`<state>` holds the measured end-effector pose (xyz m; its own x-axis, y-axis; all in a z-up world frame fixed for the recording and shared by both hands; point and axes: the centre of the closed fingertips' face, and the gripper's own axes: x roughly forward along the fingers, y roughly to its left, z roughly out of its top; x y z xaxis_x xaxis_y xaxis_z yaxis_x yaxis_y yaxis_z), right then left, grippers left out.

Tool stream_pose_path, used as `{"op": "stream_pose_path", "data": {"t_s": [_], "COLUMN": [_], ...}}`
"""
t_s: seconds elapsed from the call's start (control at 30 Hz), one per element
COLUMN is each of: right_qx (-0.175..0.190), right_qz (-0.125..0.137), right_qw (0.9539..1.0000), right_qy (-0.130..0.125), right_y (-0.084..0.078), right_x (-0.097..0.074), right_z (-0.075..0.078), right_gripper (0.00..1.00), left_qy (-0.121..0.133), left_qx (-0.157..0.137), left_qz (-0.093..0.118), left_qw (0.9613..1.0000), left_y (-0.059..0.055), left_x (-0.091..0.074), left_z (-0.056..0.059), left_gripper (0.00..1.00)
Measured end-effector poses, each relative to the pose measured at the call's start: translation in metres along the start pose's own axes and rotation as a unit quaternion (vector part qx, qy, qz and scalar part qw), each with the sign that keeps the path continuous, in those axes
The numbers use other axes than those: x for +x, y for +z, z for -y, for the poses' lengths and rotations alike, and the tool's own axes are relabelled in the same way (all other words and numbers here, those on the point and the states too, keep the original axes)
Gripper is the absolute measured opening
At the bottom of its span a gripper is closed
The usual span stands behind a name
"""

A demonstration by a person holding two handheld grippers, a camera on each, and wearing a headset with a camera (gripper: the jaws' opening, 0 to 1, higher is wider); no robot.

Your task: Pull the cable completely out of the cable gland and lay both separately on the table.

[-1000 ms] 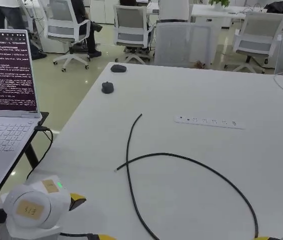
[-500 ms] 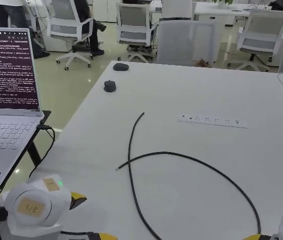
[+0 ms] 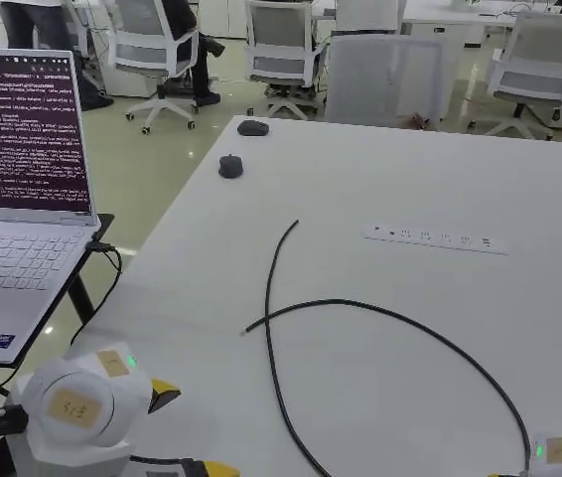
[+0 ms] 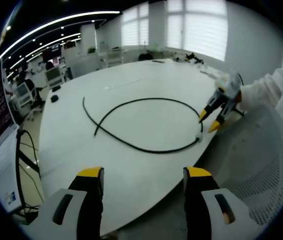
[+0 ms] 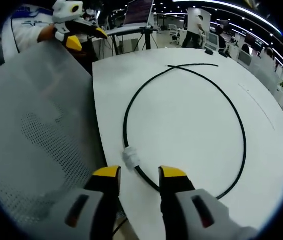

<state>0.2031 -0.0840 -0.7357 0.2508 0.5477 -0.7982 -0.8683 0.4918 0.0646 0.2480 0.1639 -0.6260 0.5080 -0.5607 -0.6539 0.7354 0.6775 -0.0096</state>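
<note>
At the table (image 5: 191, 125) edge, the right gripper (image 5: 139, 175), jaws apart, has edged toward the gland (image 5: 131, 157); left gripper (image 4: 141, 172) gapes; cable (image 3: 268, 298) unmoved.

Cable (image 3: 341, 301) lies looped on the table (image 3: 390, 169), crossing itself on its left side. Beyond the cable, the power strip (image 3: 436, 238). Beyond and left of the cable, a mouse (image 3: 230, 166), with a small object (image 3: 253, 127) farther back. Left of the cable, off the table, the laptop (image 3: 13, 199). The cable gland (image 5: 131, 157) sits on the cable's near stretch, at the table edge.
</note>
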Motion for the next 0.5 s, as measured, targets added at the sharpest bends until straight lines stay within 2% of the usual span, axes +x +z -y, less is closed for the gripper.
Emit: {"op": "stream_pose_path", "data": {"t_s": [0.23, 0.3, 0.4, 0.5], "right_qx": [-0.028, -0.054, -0.05, -0.062], "right_qz": [-0.012, -0.004, -0.003, -0.01], "right_qw": [0.9994, 0.9984, 0.9985, 0.9977], "right_qy": [0.016, 0.012, 0.021, 0.026], "right_y": [-0.002, 0.0, 0.0, -0.004], "right_x": [0.015, 0.018, 0.023, 0.027], "right_z": [-0.003, -0.002, -0.003, -0.004], "right_gripper": [0.21, 0.2, 0.2, 0.19], "left_qy": [-0.001, -0.001, 0.0, 0.002], "left_qx": [-0.003, -0.003, -0.005, -0.006], "left_qz": [0.0, 0.0, 0.001, 0.0], "left_qw": [1.0, 1.0, 1.0, 1.0], "left_y": [-0.001, -0.001, 0.0, -0.001], "left_x": [0.0, 0.0, 0.0, 0.0], "left_z": [-0.001, -0.001, -0.001, -0.002], "left_gripper": [0.64, 0.64, 0.64, 0.64]}}
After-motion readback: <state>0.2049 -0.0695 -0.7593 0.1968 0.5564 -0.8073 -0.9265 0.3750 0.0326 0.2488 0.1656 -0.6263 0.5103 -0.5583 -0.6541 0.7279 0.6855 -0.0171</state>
